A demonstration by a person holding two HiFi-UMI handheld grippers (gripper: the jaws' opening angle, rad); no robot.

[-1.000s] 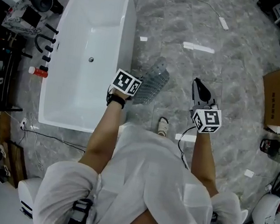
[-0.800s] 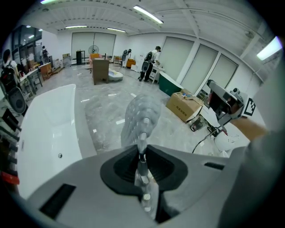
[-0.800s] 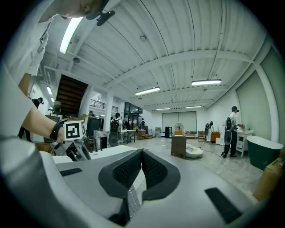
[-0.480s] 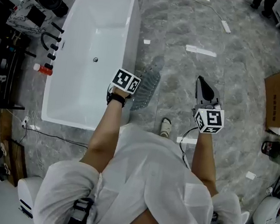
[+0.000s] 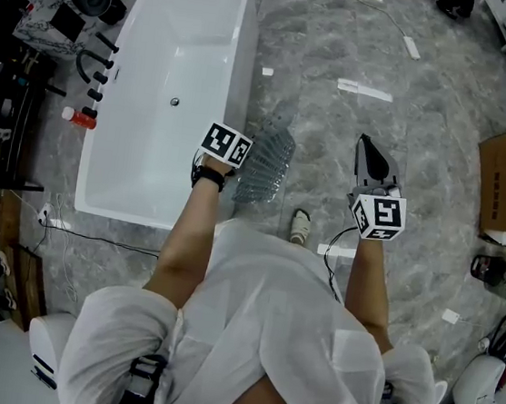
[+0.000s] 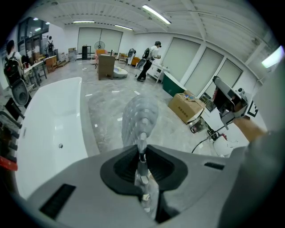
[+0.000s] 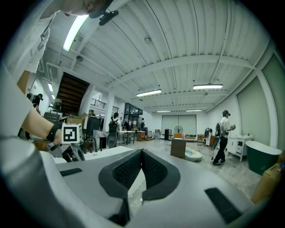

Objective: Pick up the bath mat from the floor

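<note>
The bath mat [image 5: 267, 163] is a clear, floppy sheet studded with rows of small round bumps, and the grey marble floor [image 5: 345, 52] shows through it. It is lifted up, dangling by one edge just beside the long wall of the white bathtub [image 5: 173, 68]. My left gripper [image 5: 242, 160] has that edge pinched tight between its pads, and in the left gripper view the mat runs out from them as a narrow, rippled strip. My right gripper [image 5: 366, 148] is well apart on the other side, its jaws pressed together on nothing.
</note>
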